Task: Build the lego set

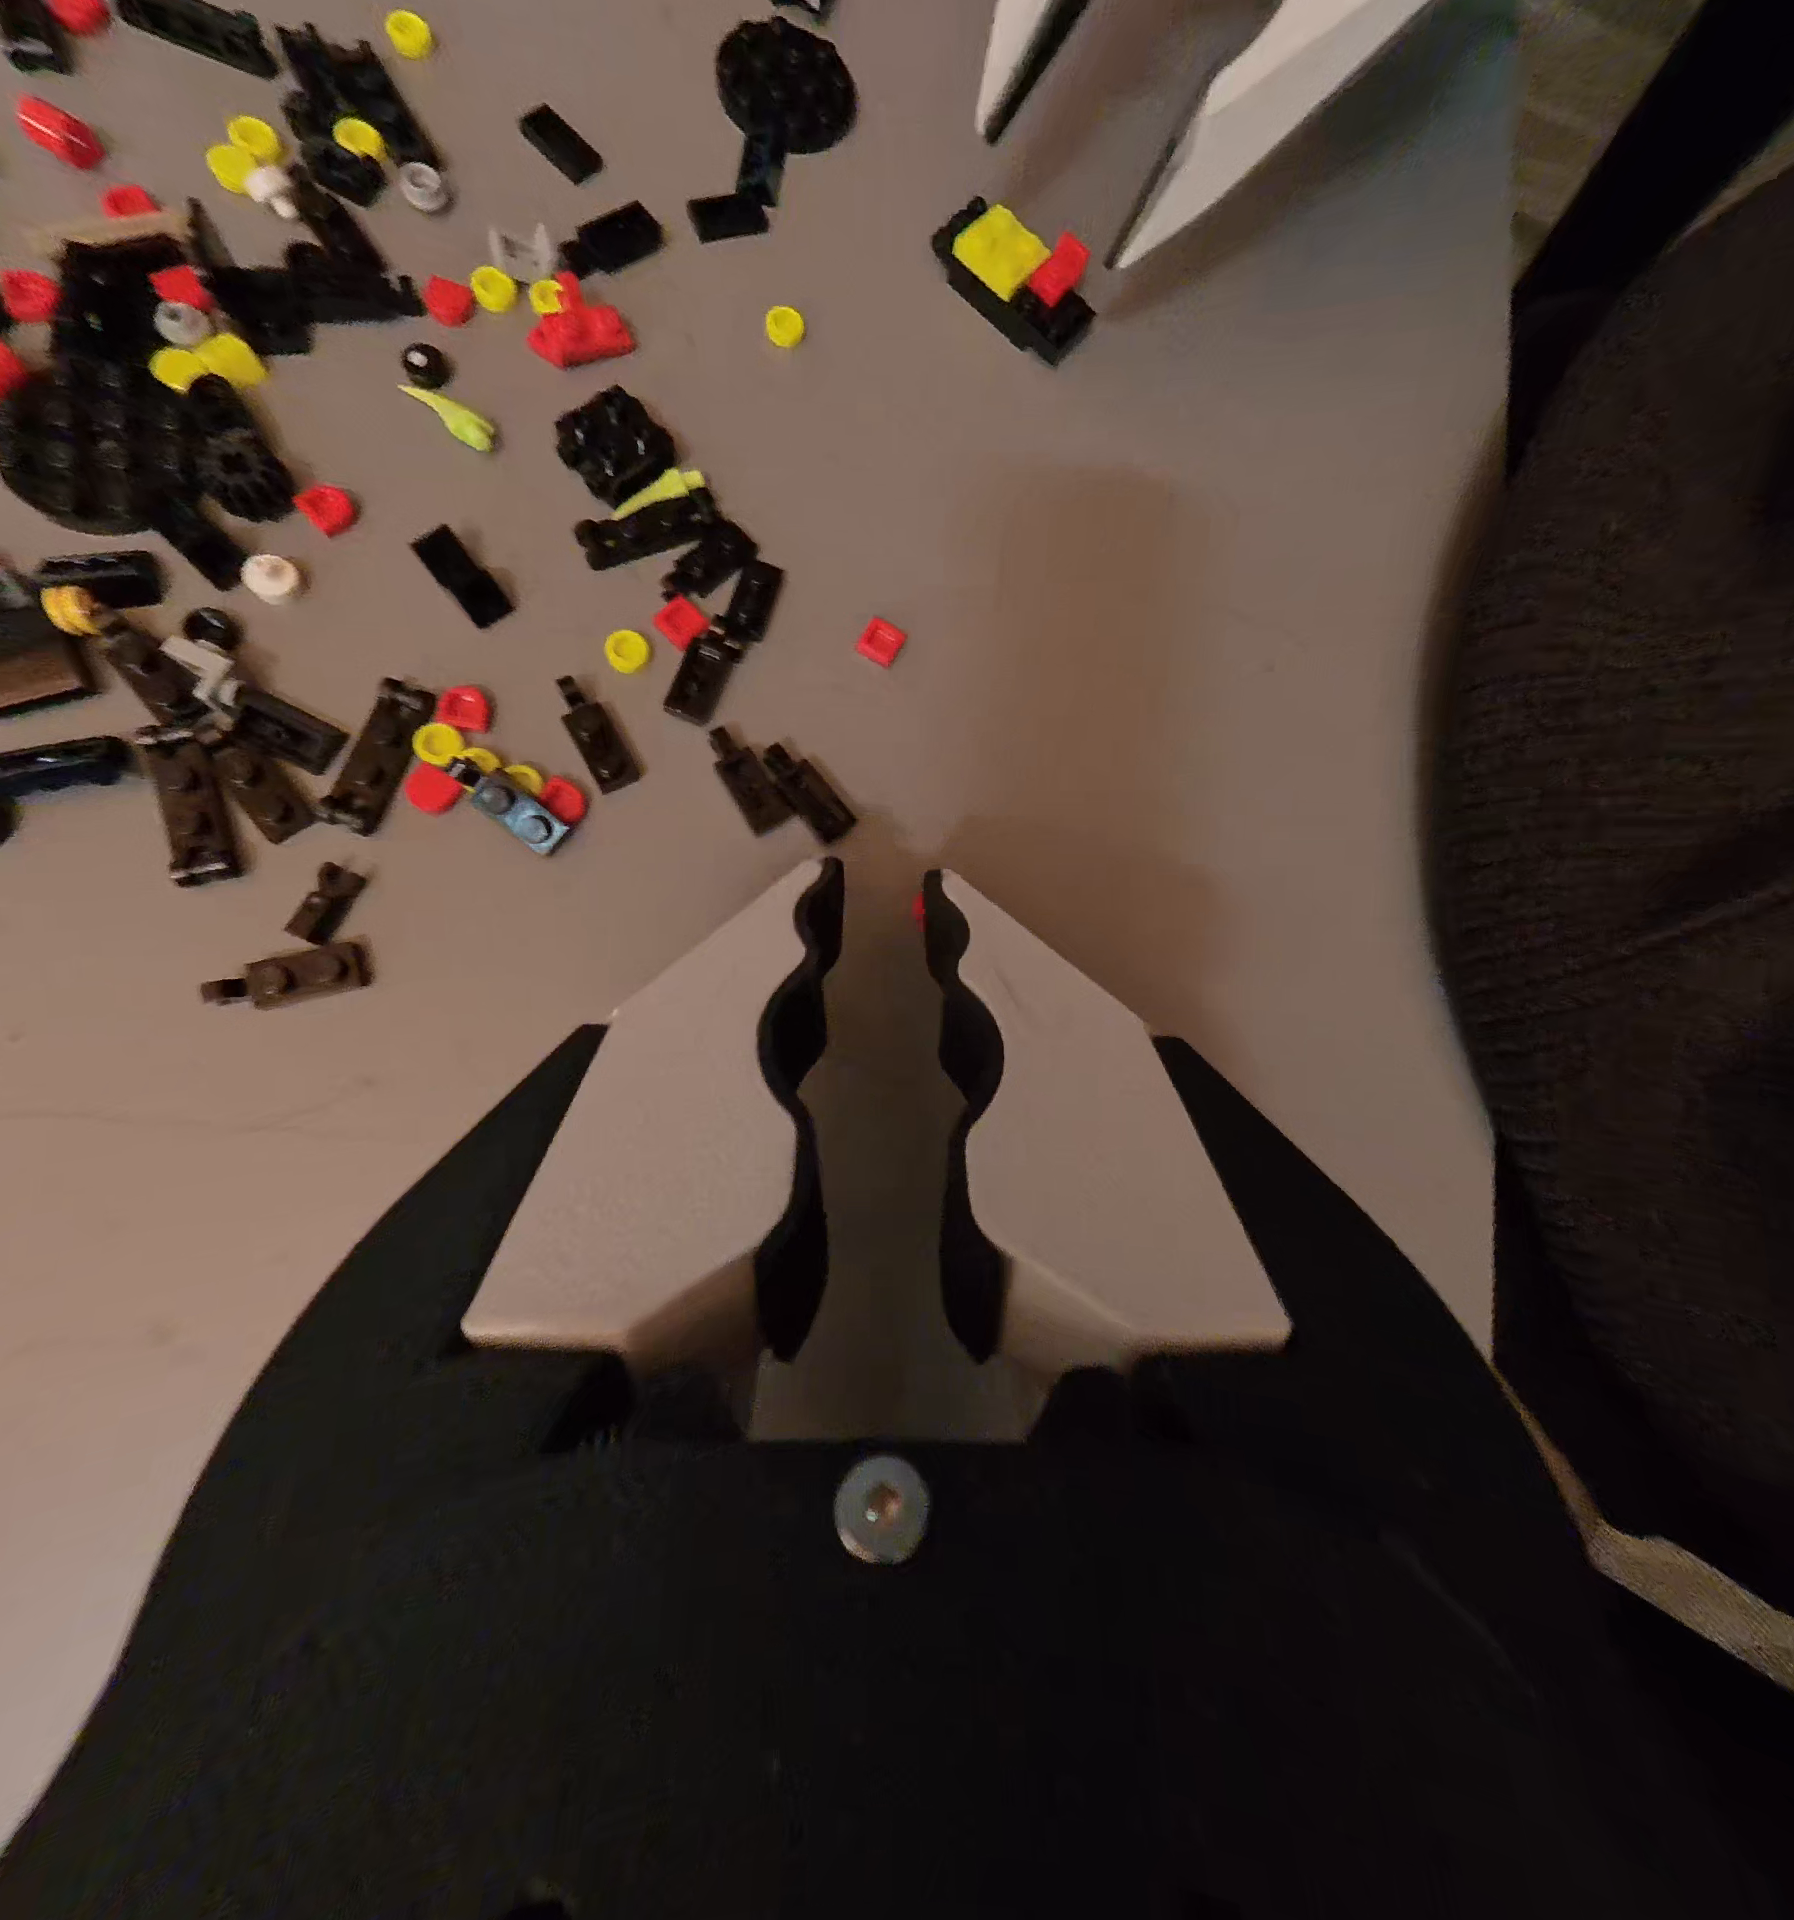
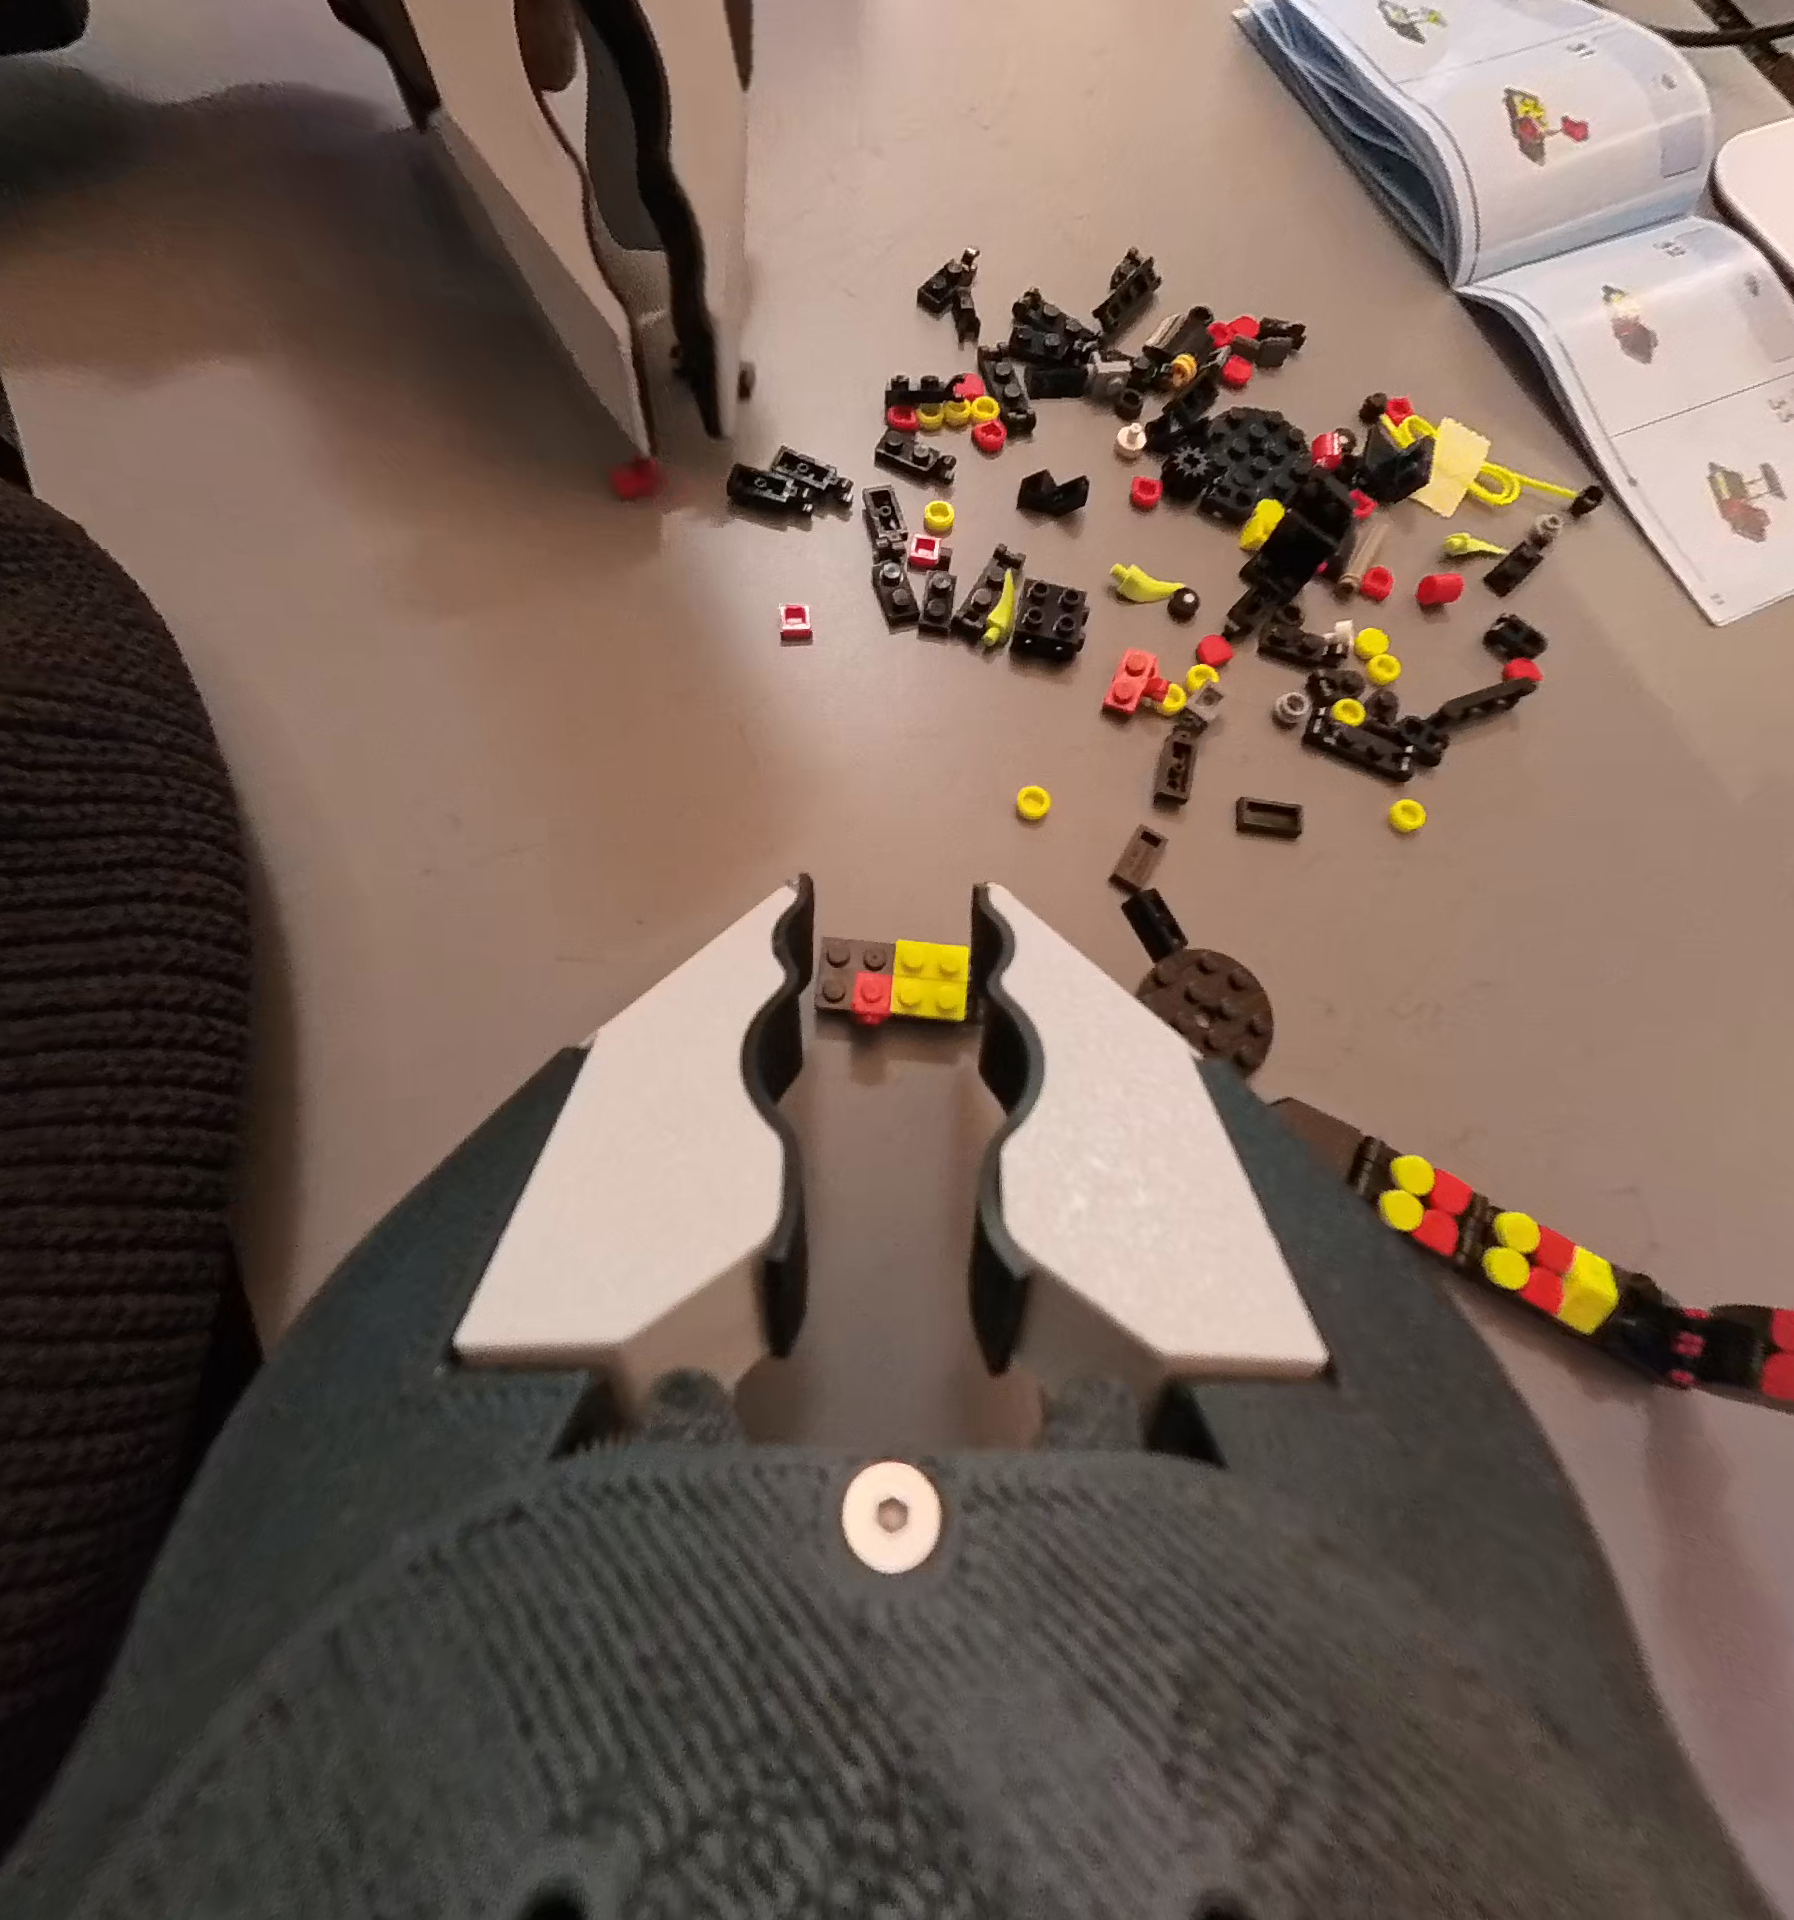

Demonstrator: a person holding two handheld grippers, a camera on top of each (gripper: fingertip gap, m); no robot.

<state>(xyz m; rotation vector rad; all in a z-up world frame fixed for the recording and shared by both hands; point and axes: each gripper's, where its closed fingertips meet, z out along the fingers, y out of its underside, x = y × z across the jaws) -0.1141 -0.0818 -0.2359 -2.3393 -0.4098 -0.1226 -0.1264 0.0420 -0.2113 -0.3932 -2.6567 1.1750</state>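
Note:
My right gripper [image 2: 893, 914] is open, low over the table. Its fingertips stand close on either side of a small assembly [image 2: 893, 977]: a black plate with a yellow brick and a red piece on it. I cannot tell if the fingers touch it. The assembly also shows in the left wrist view [image 1: 1018, 281], at the right gripper's [image 1: 1049, 197] tips. My left gripper [image 1: 880, 873] is slightly open, tips down on the table. A small red piece [image 2: 633, 478] lies against one fingertip. The left gripper [image 2: 680, 436] shows at the top of the right wrist view.
Loose black, red and yellow pieces [image 2: 1184, 520] are scattered over the grey table [image 2: 457, 727]. A long built strip [image 2: 1495, 1247] lies right of my right gripper, a round black plate [image 2: 1205, 1003] beside it. An open instruction booklet [image 2: 1599, 260] lies far right. A dark knit sleeve [image 2: 62, 935] is left. My right fingertips sit around 15 cm from my left ones.

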